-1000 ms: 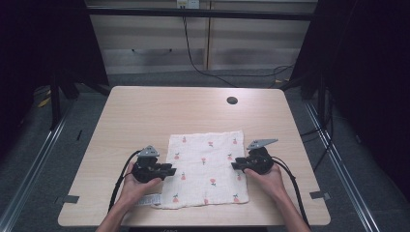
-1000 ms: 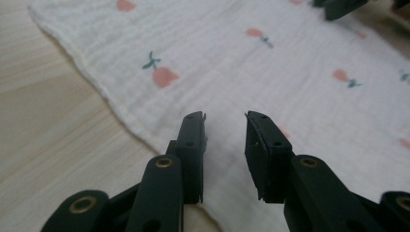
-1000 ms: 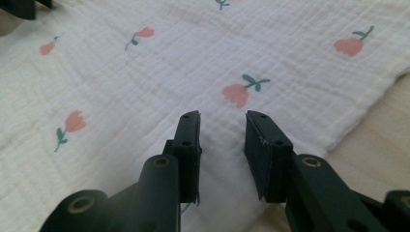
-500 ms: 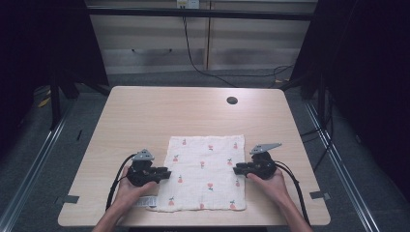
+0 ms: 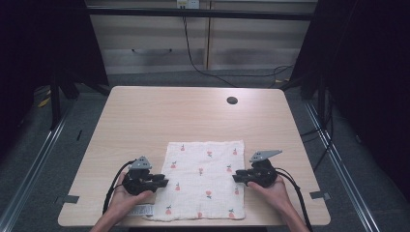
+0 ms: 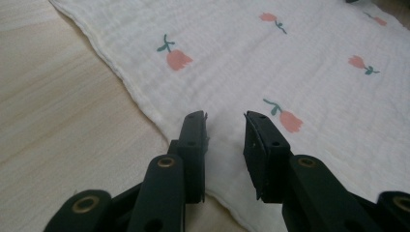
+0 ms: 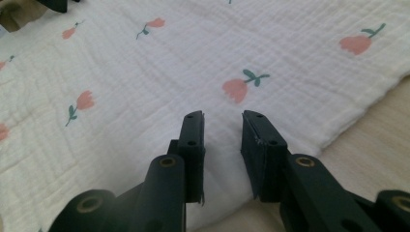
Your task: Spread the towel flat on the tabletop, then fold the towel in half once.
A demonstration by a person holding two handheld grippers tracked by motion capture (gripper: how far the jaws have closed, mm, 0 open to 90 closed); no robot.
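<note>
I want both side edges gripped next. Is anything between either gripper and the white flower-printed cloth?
Nothing visible: the left gripper and right gripper hang open right over the white flower-printed muslin cloth, one at each side edge.

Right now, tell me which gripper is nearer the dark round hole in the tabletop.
Right. The right gripper sits at the cloth's right edge, nearly straight below the hole; the left gripper is at the cloth's left edge, farther off diagonally.

High view overlooks; gripper views share cloth (image 5: 205, 181).
</note>
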